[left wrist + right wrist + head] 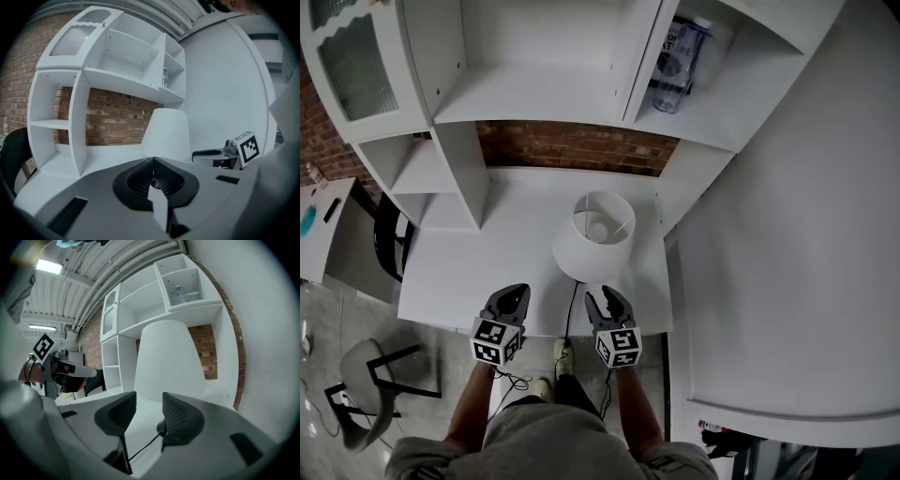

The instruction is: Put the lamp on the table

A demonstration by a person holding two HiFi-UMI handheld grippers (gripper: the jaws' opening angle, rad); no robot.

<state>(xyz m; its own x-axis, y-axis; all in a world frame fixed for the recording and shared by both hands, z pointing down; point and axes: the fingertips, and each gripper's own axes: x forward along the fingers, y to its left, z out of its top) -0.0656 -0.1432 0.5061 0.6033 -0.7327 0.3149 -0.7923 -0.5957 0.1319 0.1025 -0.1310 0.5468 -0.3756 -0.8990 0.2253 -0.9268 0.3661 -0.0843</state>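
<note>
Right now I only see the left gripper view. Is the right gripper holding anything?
Observer: No. In the right gripper view the right gripper has its jaws apart, pads on nothing. The lamp stands beyond them.
Operator: Where's the cord?
Observer: Head view: the cord runs from the lamp toward the person, between the right gripper and the left gripper, over the front edge of the table.
Operator: Anything on the floor?
Observer: A grey chair, to the person's left.

The left hand-held gripper (512, 295), jaws together, is level beside the right hand-held gripper (606, 300), jaws apart.
</note>
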